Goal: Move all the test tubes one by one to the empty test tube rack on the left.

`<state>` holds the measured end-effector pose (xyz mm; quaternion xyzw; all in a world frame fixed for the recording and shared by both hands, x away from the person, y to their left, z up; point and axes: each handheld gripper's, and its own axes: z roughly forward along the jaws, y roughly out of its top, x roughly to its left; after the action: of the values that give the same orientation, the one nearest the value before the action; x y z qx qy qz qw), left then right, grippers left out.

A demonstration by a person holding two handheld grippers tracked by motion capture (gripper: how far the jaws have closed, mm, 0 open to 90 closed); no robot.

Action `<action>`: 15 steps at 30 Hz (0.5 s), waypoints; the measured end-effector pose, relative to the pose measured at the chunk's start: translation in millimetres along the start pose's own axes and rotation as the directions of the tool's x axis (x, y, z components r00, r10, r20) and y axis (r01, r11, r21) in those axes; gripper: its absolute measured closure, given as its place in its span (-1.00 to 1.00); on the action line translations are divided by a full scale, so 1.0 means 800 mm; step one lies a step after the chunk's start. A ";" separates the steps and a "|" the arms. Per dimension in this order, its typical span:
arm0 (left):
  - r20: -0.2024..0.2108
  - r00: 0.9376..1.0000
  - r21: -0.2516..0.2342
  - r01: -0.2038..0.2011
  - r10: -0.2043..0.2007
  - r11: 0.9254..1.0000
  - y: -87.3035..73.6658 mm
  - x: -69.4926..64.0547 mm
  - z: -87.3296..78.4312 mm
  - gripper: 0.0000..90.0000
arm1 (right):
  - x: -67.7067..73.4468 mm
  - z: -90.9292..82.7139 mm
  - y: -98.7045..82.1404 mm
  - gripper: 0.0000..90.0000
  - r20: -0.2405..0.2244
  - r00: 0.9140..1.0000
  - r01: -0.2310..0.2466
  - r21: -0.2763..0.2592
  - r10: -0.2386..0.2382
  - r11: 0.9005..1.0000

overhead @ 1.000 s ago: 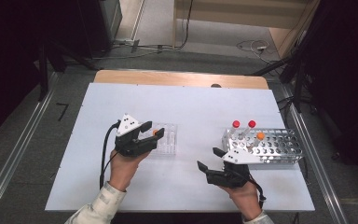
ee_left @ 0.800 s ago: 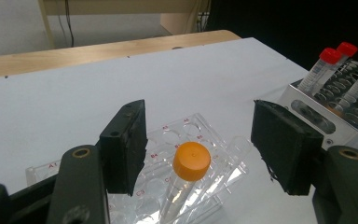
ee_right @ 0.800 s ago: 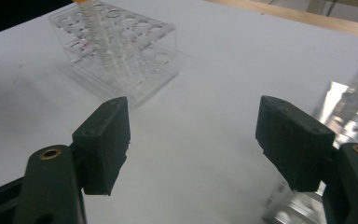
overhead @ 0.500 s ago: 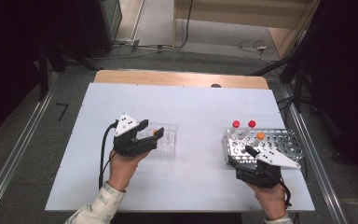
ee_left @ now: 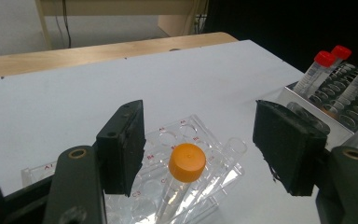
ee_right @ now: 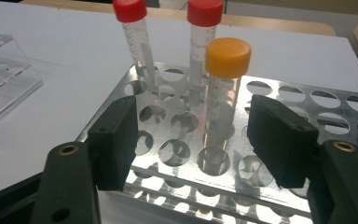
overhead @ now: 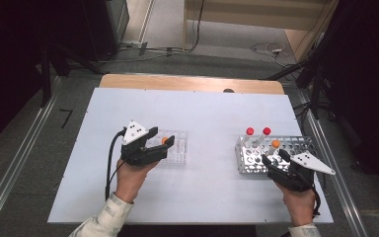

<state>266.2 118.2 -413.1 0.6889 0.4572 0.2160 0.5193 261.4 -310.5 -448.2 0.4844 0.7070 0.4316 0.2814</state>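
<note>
High view first: white table with two racks on it. The left gripper sits at about 8 o'clock from the table's middle, right over the near-left corner of a clear plastic rack. In that rack there's one orange-capped tube, and it's sitting in the gap between the jaws.

The left gripper view shows it better: that tube leans in the clear rack, cap up, with space on both sides. Neither pad touches it, so the jaws are parted and holding nothing.

The right gripper is at roughly 4 o'clock, at the near edge of the metal rack. Its jaws have just been closing a bit but they're nowhere near gripping anything. In the right gripper view the second orange-capped tube stands upright in the metal rack, straight ahead at 12 o'clock between the two pads, but farther back than them, so it's not between them yet and not touched. Two red-capped tubes stand behind it, at 11 and 12 o'clock, also upright.

In the left gripper view the metal rack shows at 2 o'clock, well apart from the clear one.
</note>
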 end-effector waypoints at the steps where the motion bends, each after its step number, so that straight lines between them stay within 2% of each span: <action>1: 0.001 1.000 -0.001 0.002 -0.002 1.000 0.000 0.000 0.000 -0.23 | -0.001 0.002 0.000 -0.25 0.006 1.000 0.000 0.001 0.000 1.000; 8: 0.007 1.000 0.002 -0.002 0.002 1.000 -0.001 -0.002 0.001 -0.23 | -0.009 0.016 0.001 0.02 0.041 0.999 -0.007 -0.006 0.007 1.000; 15: 0.009 1.000 0.002 -0.005 0.005 1.000 0.000 -0.004 0.001 -0.23 | -0.010 0.024 0.002 0.33 0.053 0.999 -0.009 -0.008 0.009 1.000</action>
<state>264.9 115.0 -413.0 0.6914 0.4533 0.2138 0.5204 280.7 -311.0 -456.3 0.4978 0.6955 0.4223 0.3001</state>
